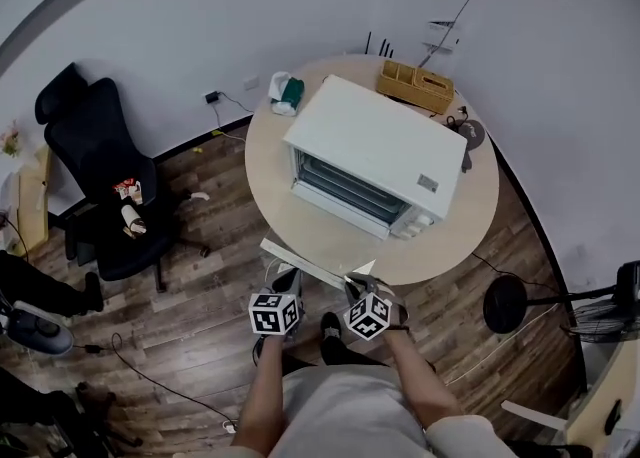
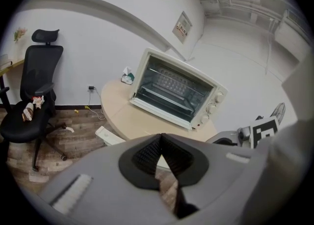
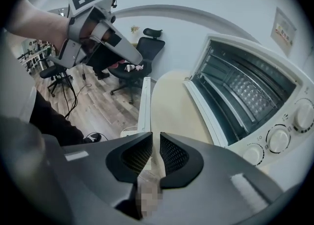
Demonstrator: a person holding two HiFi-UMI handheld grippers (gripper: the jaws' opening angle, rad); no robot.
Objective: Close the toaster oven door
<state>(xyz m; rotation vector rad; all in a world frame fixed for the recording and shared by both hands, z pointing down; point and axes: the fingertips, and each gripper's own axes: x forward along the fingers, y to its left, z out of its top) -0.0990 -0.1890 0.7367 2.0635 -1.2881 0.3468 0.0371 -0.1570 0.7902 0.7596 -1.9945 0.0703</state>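
Toaster oven ahead of both tongs, cavity exposed. Door apparently dropped flat, white front edge just beyond tips. Left tongs pinched shut, empty. Right tongs cracked slightly, nothing between. Both held low near that edge, likely for lifting it shut.

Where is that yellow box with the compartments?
In the head view the yellow box sits at the far edge of the round table, right of centre, just behind the white toaster oven and near the wall.
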